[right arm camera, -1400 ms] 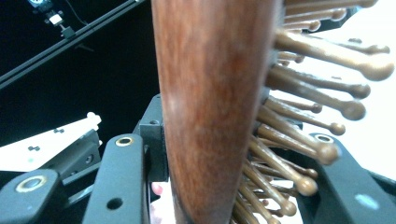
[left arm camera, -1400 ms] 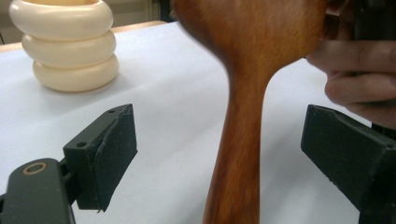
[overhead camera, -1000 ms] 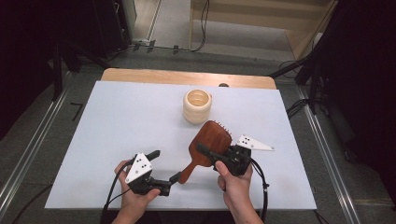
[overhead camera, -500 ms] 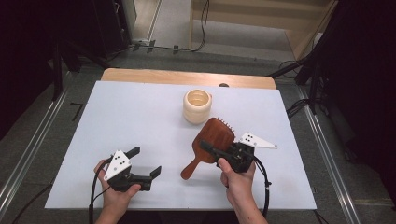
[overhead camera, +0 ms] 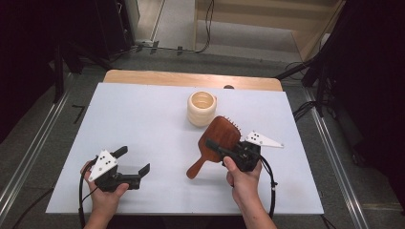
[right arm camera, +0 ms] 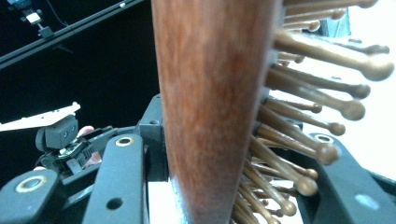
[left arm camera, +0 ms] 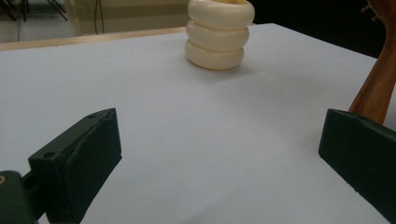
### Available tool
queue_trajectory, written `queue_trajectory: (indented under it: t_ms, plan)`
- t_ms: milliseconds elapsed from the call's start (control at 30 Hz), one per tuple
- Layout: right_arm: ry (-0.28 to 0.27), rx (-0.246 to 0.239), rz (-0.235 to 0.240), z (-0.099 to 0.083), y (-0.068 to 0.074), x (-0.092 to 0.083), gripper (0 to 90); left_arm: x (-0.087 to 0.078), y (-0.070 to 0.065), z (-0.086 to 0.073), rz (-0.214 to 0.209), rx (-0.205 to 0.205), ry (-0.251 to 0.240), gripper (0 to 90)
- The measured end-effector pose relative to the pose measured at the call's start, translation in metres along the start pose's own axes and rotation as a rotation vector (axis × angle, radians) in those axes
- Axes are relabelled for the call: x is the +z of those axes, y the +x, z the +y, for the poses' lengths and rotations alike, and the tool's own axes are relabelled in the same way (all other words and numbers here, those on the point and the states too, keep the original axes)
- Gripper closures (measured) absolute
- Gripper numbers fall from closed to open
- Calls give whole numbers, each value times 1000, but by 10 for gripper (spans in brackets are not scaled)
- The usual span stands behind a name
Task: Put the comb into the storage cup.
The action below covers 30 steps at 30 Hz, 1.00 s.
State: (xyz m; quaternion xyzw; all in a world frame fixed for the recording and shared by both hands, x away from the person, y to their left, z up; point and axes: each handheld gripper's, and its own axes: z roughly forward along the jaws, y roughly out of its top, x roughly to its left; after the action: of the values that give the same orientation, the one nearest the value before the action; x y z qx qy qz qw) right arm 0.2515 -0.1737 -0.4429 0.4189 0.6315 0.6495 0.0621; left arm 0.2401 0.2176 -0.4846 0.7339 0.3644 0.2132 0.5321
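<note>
While the right gripper [overhead camera: 217,149] fingers clamp the wooden hairbrush [overhead camera: 220,137] head, tilted above the desk [overhead camera: 143,114], keep that squeeze firm; the left gripper [overhead camera: 133,161] waits open, well apart.

A table [overhead camera: 143,119] covered by a pale white-blue sheet, with a strip of bare light wood [overhead camera: 191,78] showing along its far edge. A cream-coloured holder [overhead camera: 201,108], shaped like three stacked rings and open at the top, stands upright directly on the sheet, a little right of centre and toward the far side. It casts a soft shadow on the surface. A small dark round spot [overhead camera: 229,87] sits at the far edge, just behind the holder.
</note>
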Motion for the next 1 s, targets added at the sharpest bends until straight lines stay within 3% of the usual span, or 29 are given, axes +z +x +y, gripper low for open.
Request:
queue_trajectory:
  t_ms: [367,467,733,900,1000]
  plan:
    - [9,-11,-15,11,-6,13,510,-10,17,-3,40,2,4,0]
    - [7,-5,-18,14,-7,15,510,-14,23,-4,56,13,9,35]
    - [14,-9,-35,19,-14,19,510,-22,37,-5,76,-18,3,29]
    - [8,-14,-45,22,-18,19,510,-29,44,-7,66,-46,-22,0]
    - [9,-31,-55,26,-20,19,510,-33,46,-8,76,-38,-23,0]
